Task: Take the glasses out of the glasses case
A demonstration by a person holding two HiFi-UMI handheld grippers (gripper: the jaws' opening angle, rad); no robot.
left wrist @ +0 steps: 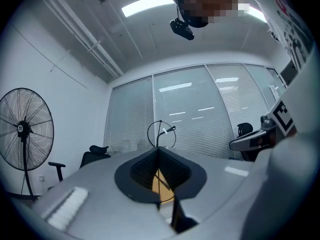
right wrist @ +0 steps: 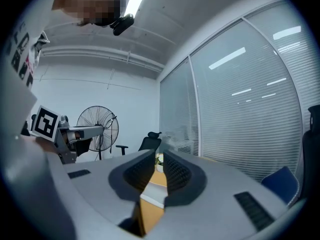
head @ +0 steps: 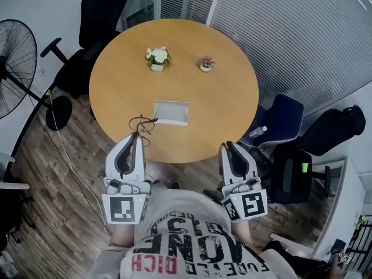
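Two claws, one pair of glasses. My left claw (head: 139, 135) is closed tight on the glasses (head: 143, 123), pinching only a thin bit of the wire frame at the very tips. One round rim and an arm stick up past them in the left gripper view. The glasses are already out of the case (head: 171, 112), which lies flat near the middle of the round tabletop (head: 221, 97). They hang just beside it, over the near part of the wood.

My right claw (head: 230, 146) stands a little open and empty, level with the tabletop's near edge.

The grip worries me most. With so little wire between the pads, I judge that a quick swing or tilt could let the frame pivot or slip out. This close to the edge, it might drop to the floor instead of the tabletop. Squeezing harder could bend the wire. My right claw is well apart from the glasses and would be no help in a slip.
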